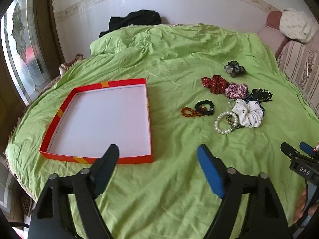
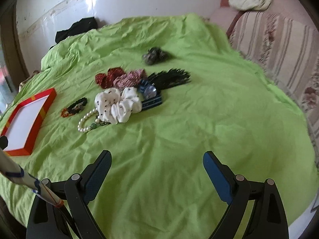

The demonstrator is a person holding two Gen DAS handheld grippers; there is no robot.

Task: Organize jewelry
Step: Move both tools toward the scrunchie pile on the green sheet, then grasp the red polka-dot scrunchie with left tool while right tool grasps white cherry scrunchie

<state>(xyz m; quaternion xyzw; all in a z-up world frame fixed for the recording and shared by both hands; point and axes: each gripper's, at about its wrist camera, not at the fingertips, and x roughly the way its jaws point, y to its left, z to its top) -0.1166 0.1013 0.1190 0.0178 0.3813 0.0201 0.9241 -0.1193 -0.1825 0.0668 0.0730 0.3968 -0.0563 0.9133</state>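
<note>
Both the left gripper and right gripper hover wide and empty over the sheet, so no piece is picked yet; next, one must reach the pearl bracelet beside the empty tray.

Empty red tray, jewelry pile beside, green sheet

green bedspread, white wall, striped sofa
</note>
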